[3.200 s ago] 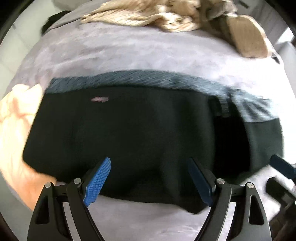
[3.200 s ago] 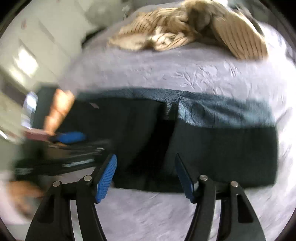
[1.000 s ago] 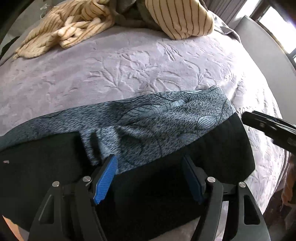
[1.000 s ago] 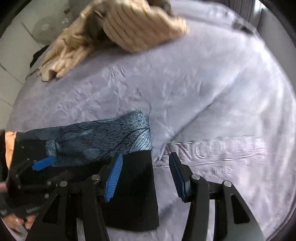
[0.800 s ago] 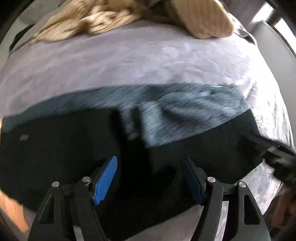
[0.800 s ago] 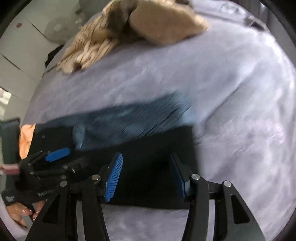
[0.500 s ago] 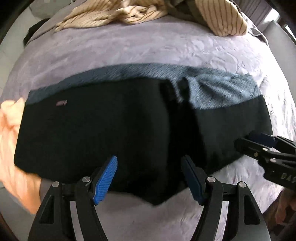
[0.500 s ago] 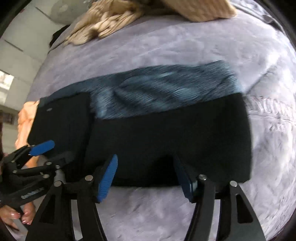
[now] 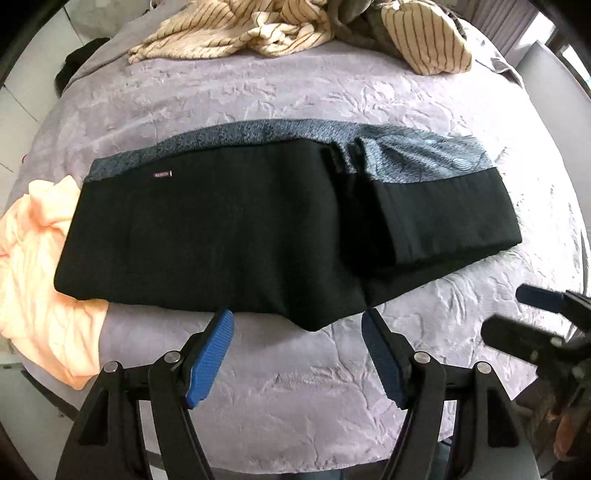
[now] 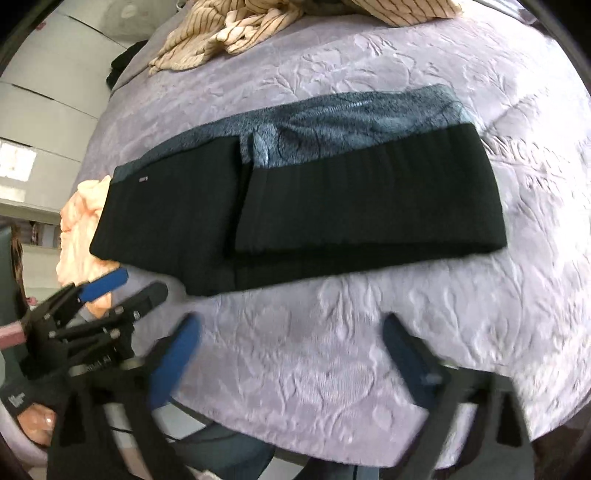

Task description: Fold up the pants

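Black pants with a grey-blue patterned band along the far edge lie folded across the lilac bedspread; one end is doubled back over the right part. My left gripper hovers open at the pants' near edge, its blue pads touching nothing. In the right wrist view the same pants lie ahead of my right gripper, blurred, its jaws opening with only bedspread between them. Each gripper shows in the other's view: the right gripper at the right, the left gripper at the left.
A peach garment lies partly under the pants' left end. Cream striped fabric and a striped pillow sit at the far side of the bed. A hand holds the left gripper. The bed's near edge runs just below the grippers.
Both grippers have drawn back from over the pants to the bed's near side. The right gripper's jaws have spread wider. The pants lie as before.
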`<state>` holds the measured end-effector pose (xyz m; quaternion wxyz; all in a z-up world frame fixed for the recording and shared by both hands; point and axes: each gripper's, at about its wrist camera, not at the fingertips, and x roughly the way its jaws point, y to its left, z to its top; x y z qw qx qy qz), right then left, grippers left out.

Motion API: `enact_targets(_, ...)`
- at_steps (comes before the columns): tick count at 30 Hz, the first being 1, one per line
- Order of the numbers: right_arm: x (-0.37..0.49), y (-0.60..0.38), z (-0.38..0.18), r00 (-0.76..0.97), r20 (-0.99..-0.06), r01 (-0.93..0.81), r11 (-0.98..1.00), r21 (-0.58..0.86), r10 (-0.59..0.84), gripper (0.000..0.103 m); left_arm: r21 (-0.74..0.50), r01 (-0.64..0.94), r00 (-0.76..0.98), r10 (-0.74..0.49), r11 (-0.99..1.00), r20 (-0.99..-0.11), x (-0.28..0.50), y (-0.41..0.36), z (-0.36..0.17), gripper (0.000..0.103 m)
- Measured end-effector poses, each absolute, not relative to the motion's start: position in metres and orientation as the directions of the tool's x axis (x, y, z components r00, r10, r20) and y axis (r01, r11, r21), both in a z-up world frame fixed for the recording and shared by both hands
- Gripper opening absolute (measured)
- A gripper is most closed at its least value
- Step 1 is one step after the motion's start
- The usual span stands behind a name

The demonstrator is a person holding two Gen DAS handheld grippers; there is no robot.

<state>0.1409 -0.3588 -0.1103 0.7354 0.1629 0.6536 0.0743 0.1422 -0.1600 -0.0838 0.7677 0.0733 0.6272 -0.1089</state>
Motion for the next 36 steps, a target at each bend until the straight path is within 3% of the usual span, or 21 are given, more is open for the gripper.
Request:
enact_targets(8,0.133,-0.359,-0.112,0.09,-0.921,0.111,0.915,0.387,0.379,0.103,-0.002,0.25,0.237,-0.063,0.968,-0.97,0.143,-0.164,-0.064,0.073)
enact_targets(22,0.139,-0.376,-0.104,0.073,-0.932,0.047,0.933,0.358,0.354,0.103,0.042,0.189,0.258,-0.009,0.981,-0.966,0.138,-0.177,-0.049,0.073)
enact_targets(36,0.137,-0.352,-0.125,-0.034,-0.911,-0.066,0.909,0.412,0.411,0.103,0.096,-0.055,0.199,0.105,0.994,-0.974,0.091,-0.127,-0.056,0.073)
